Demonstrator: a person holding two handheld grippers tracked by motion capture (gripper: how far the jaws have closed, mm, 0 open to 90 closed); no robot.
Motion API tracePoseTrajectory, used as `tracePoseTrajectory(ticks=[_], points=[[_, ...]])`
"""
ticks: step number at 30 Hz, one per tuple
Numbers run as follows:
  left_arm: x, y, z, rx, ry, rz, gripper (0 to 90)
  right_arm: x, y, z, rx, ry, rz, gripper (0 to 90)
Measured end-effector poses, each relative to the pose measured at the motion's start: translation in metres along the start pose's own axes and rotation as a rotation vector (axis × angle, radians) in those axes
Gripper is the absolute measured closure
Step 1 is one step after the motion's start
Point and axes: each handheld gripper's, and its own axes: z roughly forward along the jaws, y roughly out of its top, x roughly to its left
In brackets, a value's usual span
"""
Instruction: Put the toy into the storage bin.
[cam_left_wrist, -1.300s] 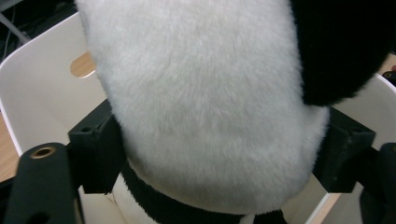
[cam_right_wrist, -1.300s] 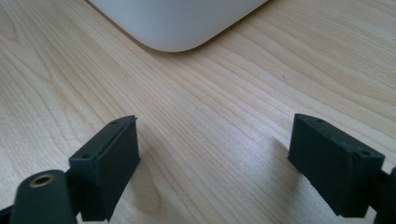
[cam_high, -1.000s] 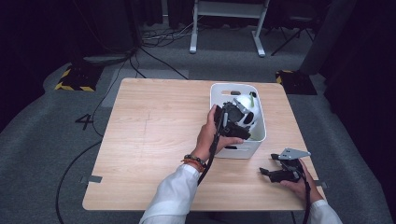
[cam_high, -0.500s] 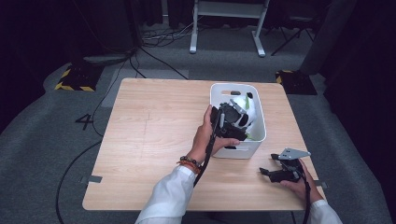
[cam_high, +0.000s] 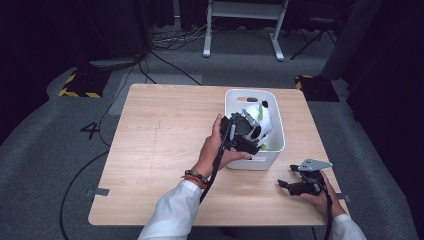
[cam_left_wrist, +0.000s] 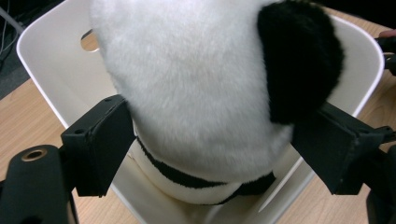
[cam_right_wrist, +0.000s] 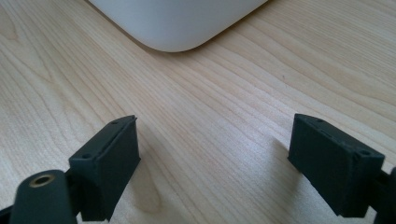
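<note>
- Over the white plastic bin (cam_high: 278, 131) at the table's right side, your left gripper (cam_high: 248, 131) sat down among the contents, its two black jaws flanking the white-and-black plush panda (cam_left_wrist: 205, 93).
- Compared with a second earlier, that hand had barely shifted; the jaws had just been closing a little, with the panda's head between them.
- Left pad (cam_left_wrist: 100, 144) looked against the white fur, right pad (cam_left_wrist: 334, 147) by the black ear; I judged it clenched on the toy, though the squeeze looked light.
- Panda was inside the bin, not lifted out; something green (cam_high: 263, 147) lay beside it, too small to identify.
- Your right gripper (cam_right_wrist: 212, 158) rested low over the light wooden table (cam_high: 160, 150), near the bin's front corner, jaws released wide with nothing between them, same spot as before.
- Meaning: grasp step was underway; lifting out likely next, and soft fur could slip.
</note>
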Motion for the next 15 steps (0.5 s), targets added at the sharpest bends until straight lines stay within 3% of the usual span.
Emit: tracePoseTrajectory(ticks=[2, 15], points=[[0.001, 0.0, -0.005, -0.024, -0.01, -0.007, 15.9, 0.0, 0.0, 0.0, 0.0, 0.0, 0.0, 16.1], [0.008, -0.009, -0.019, -0.066, -0.003, 0.025, 15.8, 0.0, 0.0, 0.0, 0.0, 0.0, 0.0, 16.1]])
